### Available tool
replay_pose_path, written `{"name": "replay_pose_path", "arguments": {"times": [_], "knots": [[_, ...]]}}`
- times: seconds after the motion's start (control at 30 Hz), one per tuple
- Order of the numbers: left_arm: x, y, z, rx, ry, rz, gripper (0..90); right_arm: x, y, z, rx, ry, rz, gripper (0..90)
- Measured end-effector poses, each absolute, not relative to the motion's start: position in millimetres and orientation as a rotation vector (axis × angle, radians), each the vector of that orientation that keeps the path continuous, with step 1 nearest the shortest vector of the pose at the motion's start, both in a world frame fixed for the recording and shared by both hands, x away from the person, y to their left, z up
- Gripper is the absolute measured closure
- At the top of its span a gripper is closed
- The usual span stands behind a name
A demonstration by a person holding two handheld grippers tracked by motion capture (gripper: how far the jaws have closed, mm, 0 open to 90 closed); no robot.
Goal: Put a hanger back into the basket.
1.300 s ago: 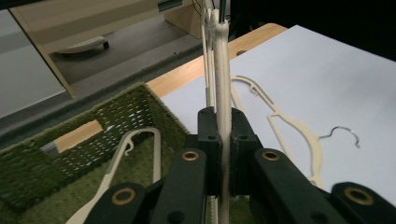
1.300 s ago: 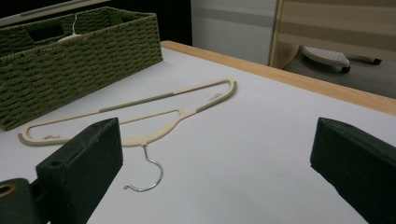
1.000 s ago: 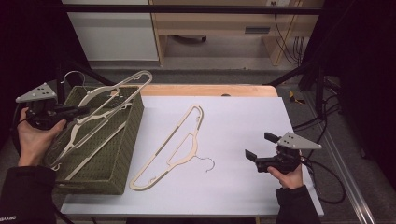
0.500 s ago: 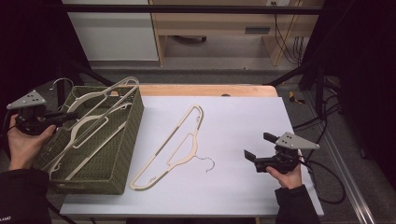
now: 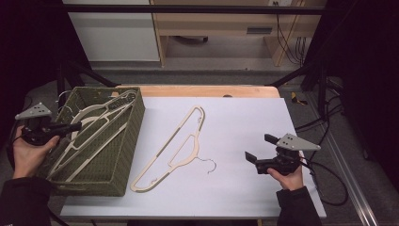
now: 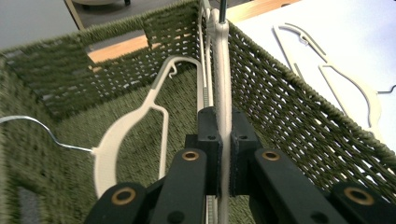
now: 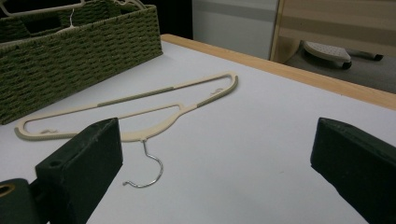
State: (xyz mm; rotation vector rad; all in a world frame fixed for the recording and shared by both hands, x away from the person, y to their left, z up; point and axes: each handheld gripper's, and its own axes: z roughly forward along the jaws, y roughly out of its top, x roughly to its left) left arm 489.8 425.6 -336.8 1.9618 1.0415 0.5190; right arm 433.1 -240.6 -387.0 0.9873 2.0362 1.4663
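A person's left gripper (image 5: 75,126) is clamped tight at the table's left edge; the right gripper (image 5: 260,148), jaws spread wide, rests low at the right

1. The olive-green woven basket (image 5: 123,155) looks like plaited fibre cord, rough and matt, with an open weave in its walls.
2. The cream plastic hanger lying on the table (image 5: 181,143) is smooth with a dull sheen; short greyish, rubbery-looking strips sit along its bars, and its thin wire hook is bright metal.
3. The cream plastic hanger pinched in the basket (image 6: 223,88) has the same smooth finish.
4. The white tabletop (image 5: 244,117) is flat, smooth and matt, edged at the far side by a pale wooden strip.
5. The left gripper (image 6: 224,154) has matt black plastic jaws with brass-coloured metal rivets.
6. The right gripper (image 7: 219,172) has the same dull black jaws.
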Motion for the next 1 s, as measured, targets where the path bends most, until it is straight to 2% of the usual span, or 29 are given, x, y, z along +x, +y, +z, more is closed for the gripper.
{"name": "replay_pose_path", "arguments": {"times": [0.5, 0.8, 1.0], "knots": [[492, 420, -362, 1.945, 1.089, 0.433, 85.6, 433, -240, -387, 0.980, 2.042, 1.466, 2.8], [503, 415, -381, 1.999, 1.155, 0.357, 84.8, 433, -240, -386, 0.980, 2.040, 1.465, 2.9], [506, 420, -385, 1.979, 1.260, 0.407, 84.7, 433, -239, -386, 0.981, 2.039, 1.465, 2.9]]}}
